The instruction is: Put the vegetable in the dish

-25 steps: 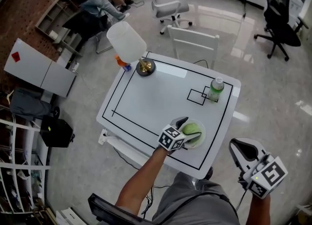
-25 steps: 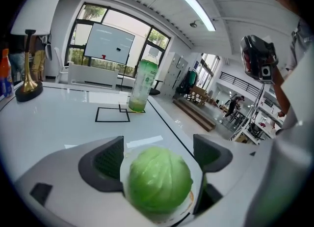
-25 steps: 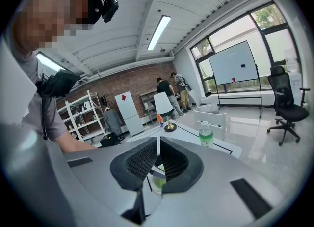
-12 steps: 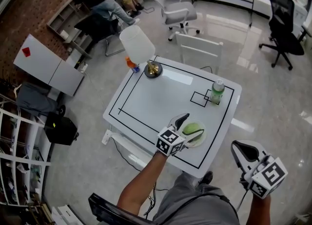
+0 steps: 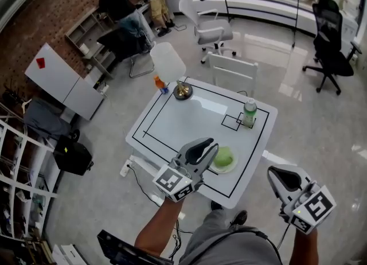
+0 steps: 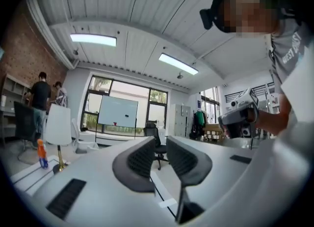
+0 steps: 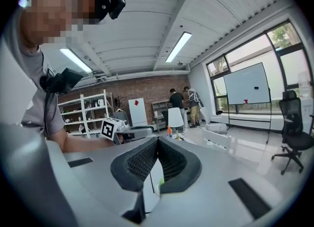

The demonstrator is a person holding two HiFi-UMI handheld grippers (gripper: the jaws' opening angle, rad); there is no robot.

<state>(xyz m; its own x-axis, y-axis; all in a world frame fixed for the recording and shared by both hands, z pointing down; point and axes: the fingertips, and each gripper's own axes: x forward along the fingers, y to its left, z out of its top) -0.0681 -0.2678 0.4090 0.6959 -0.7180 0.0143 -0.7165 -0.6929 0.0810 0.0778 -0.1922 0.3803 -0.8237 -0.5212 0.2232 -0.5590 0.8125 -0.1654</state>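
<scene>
A round green vegetable [image 5: 224, 156] lies in the white dish [image 5: 222, 169] near the front right of the white table [image 5: 172, 121]. My left gripper [image 5: 202, 148] hangs above the table's front edge, just left of the dish and clear of it. Its jaws are closing; in the left gripper view [image 6: 161, 145] a narrow gap shows between them with nothing in it. My right gripper [image 5: 282, 176] is off the table to the right, over the floor. In the right gripper view [image 7: 157, 140] its jaws meet at the tips and hold nothing.
A green-capped bottle [image 5: 249, 113] stands at the back right beside a small black-outlined rectangle [image 5: 231, 122]. A white lamp [image 5: 170, 66] and an orange bottle [image 5: 160, 84] are at the back left corner. A white chair [image 5: 232, 73] stands behind the table. People are at the far left.
My left gripper has pulled back from the dish toward me and risen, and its jaws have narrowed. The vegetable stays in the dish. The right gripper has barely moved.
</scene>
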